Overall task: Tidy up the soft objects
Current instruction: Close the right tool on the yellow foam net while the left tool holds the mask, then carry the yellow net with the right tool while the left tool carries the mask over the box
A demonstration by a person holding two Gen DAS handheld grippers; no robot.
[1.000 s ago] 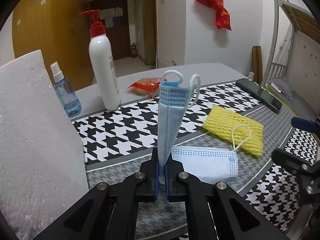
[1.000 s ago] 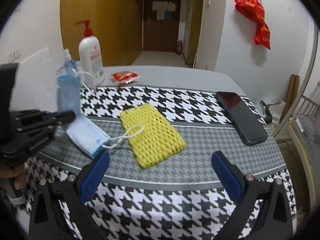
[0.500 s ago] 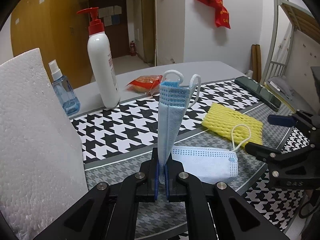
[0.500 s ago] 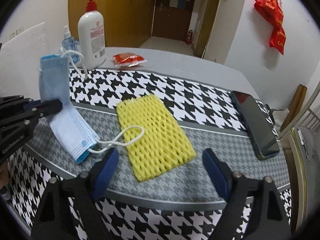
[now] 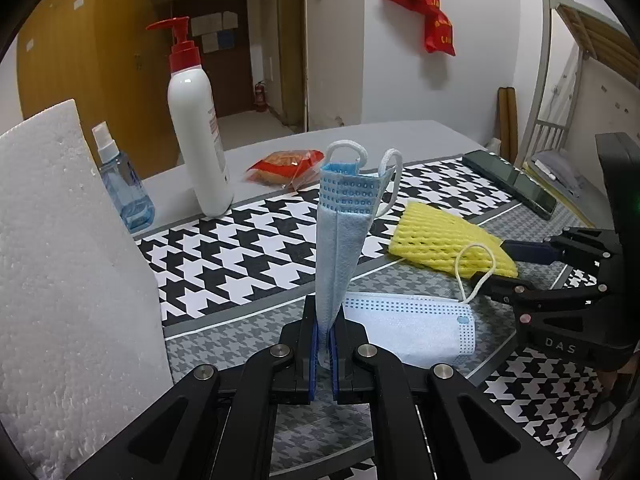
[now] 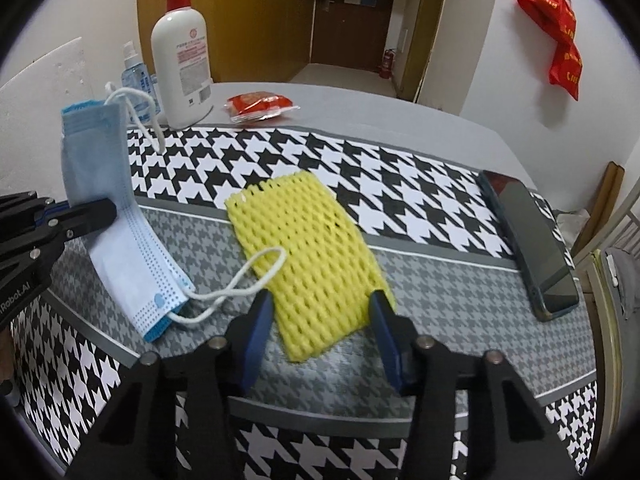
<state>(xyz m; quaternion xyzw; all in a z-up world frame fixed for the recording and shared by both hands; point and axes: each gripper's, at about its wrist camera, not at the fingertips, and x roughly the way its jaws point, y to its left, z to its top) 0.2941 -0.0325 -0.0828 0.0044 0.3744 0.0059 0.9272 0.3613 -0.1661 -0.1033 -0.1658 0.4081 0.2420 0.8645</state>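
Observation:
My left gripper (image 5: 324,340) is shut on a folded blue face mask (image 5: 344,216), which stands upright from its fingers with the ear loops on top. In the right wrist view this gripper (image 6: 108,210) and its mask (image 6: 96,152) sit at the left. A second mask (image 6: 136,264) lies flat on the mat, one ear loop resting on the yellow foam net (image 6: 308,240). My right gripper (image 6: 320,304) straddles the net's near end. Its jaws are closing, with the net between the blue pads and no clear squeeze showing. From the left wrist view it (image 5: 496,268) reaches in from the right.
A white pump bottle (image 5: 196,148), a small blue spray bottle (image 5: 124,188) and a red snack packet (image 5: 284,162) stand at the back. A dark phone (image 6: 528,240) lies at the right. A white foam sheet (image 5: 60,260) leans at the left, beside the houndstooth mat (image 6: 400,184).
My right gripper has come forward and down onto the near end of the yellow foam net, and its jaws have narrowed a lot. The left gripper and its mask have stayed put.

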